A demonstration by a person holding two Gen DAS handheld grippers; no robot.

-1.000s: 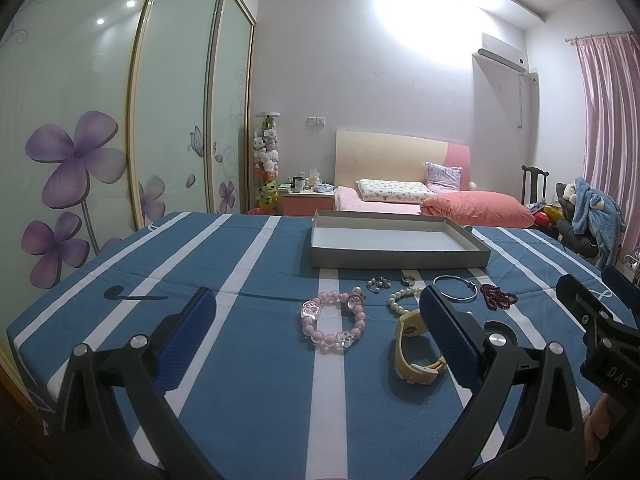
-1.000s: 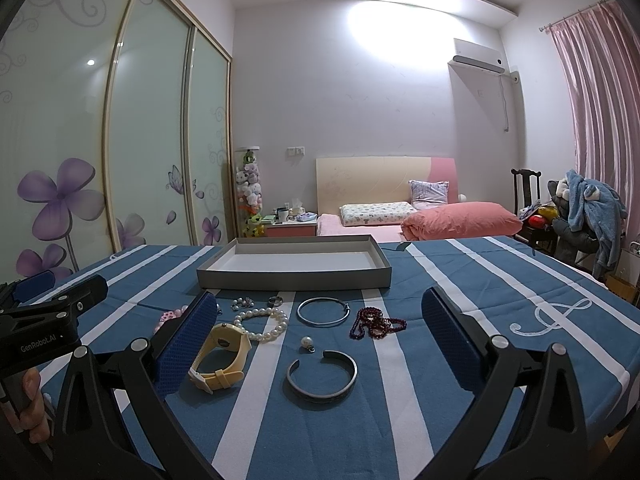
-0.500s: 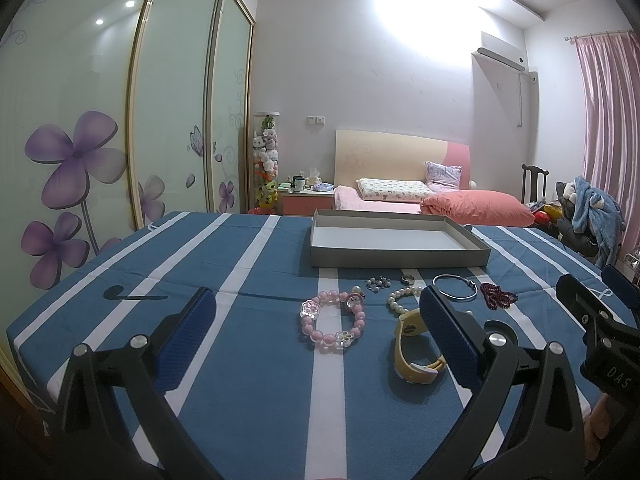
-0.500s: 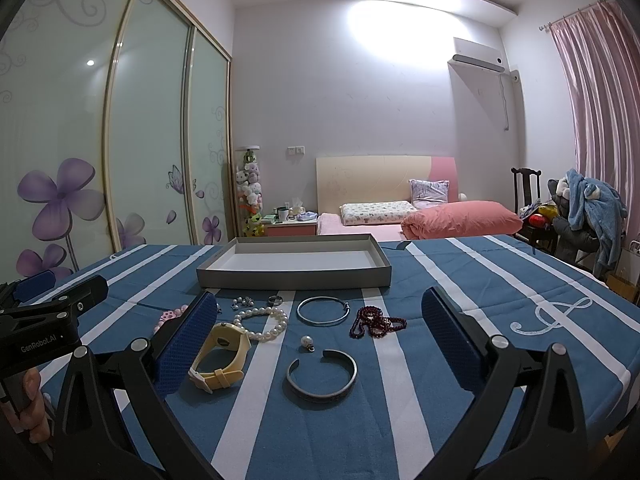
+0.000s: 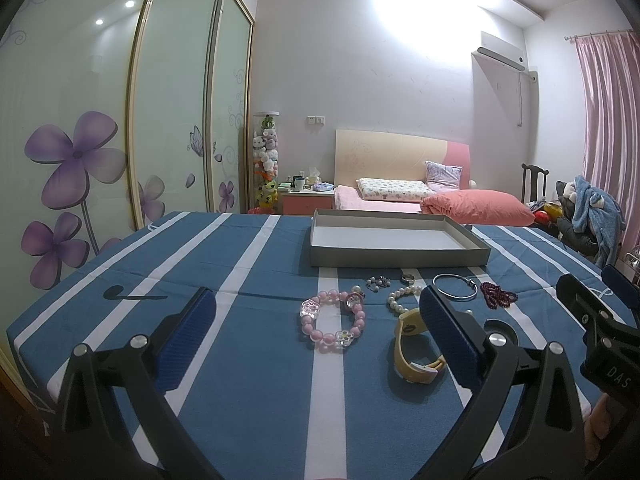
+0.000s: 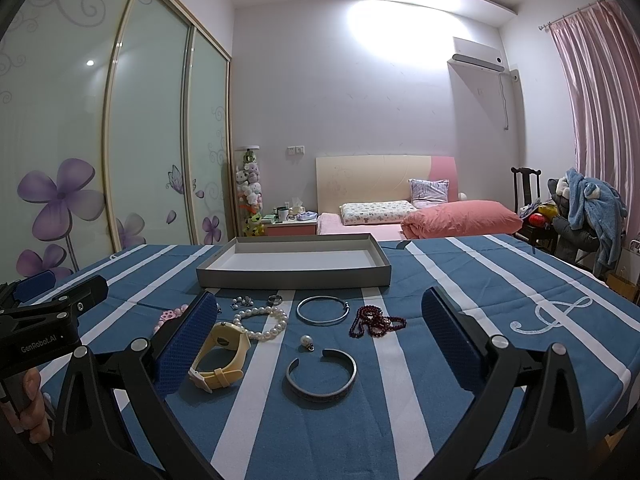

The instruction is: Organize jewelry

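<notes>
Right wrist view: right gripper [image 6: 316, 330] hovering wide open, framing cuff bangle [image 6: 321, 374]; empty grey tray [image 6: 294, 276] waiting at 12 o'clock. Left gripper [image 5: 316, 330] gaping too, pink bead bracelet [image 5: 332, 322] centered.

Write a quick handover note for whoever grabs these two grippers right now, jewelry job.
Left gripper: open, holding nothing, raised above the blue striped cloth.
Right gripper: open, holding nothing, likewise raised.
Grey tray: nothing in it, behind the jewelry.
On the cloth in front of the tray: pink bead bracelet, yellow watch, pearl bracelet, silver bangle, dark red beads, open cuff bracelet, loose pearl, ring, small earrings cluster.
Done: nothing moved in yet.
Left: probably every piece goes into the tray.
</notes>
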